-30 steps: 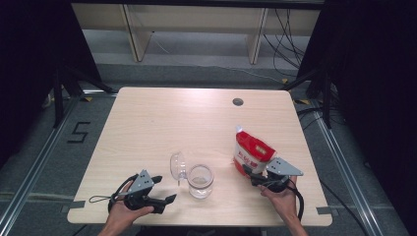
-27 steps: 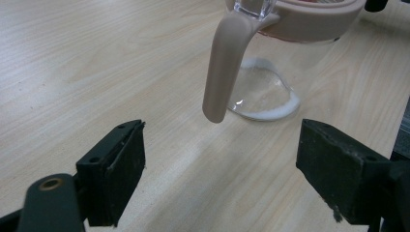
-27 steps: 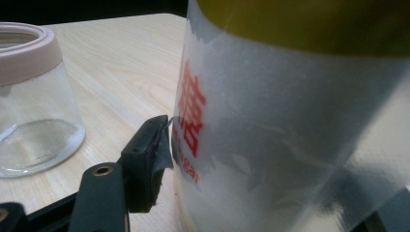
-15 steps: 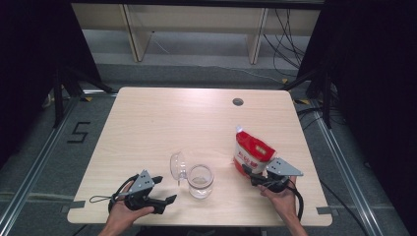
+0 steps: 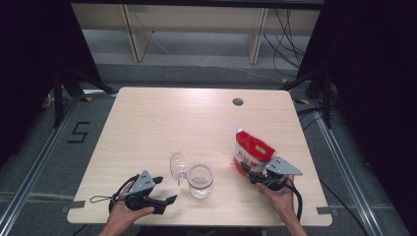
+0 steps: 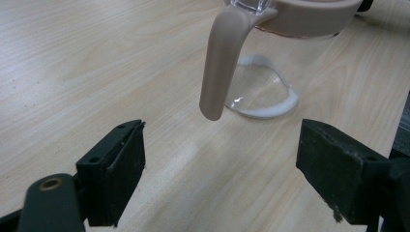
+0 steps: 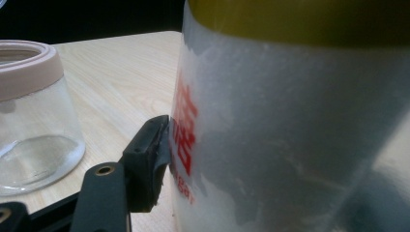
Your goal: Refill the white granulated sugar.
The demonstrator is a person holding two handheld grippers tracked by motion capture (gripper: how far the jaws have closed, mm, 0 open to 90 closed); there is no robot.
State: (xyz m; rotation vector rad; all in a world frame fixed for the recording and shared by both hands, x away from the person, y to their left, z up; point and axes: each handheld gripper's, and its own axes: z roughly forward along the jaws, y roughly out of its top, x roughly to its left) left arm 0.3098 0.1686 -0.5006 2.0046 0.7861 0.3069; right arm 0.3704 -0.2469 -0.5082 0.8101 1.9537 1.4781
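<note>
Nothing has shifted — our right hand-held gripper (image 5: 252, 172) stays clamped on the red-and-white bag (image 5: 252, 153), at three o'clock of the glass jar (image 5: 200, 180). Our left hand-held gripper (image 5: 164, 204) waits open at the jar's seven o'clock — pouring looks next.

Floor left of worktop (image 5: 147, 113): black tape mark "5" (image 5: 78, 132). Bag (image 5: 252, 155): red characters on white panel, partly cut off, not legible. No other text readable.

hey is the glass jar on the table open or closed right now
Open. In the high view the glass jar stands upright with its clear lid flipped up on its left side, and the right gripper view shows its mouth uncovered.
</note>
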